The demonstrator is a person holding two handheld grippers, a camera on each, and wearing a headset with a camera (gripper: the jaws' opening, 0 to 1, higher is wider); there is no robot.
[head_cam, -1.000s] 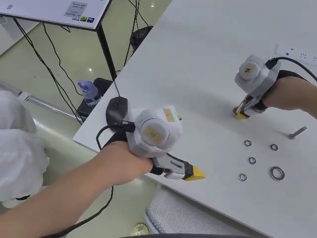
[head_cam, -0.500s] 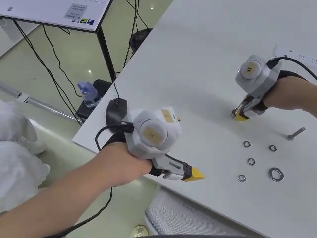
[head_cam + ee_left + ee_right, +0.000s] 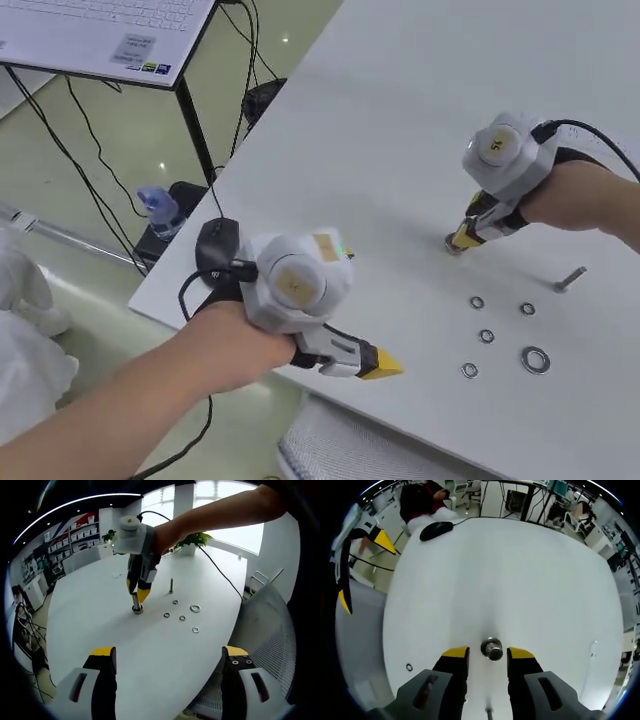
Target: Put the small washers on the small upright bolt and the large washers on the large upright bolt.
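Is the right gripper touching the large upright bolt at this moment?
Apart. In the right gripper view the large upright bolt stands between the open jaws of the right gripper, with white table showing on both sides of it.

A black mouse [image 3: 212, 243] lies at the white table's [image 3: 400, 140] corner, a laptop [image 3: 95, 30] beyond.

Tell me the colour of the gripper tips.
Yellow tips, best in the left gripper view.
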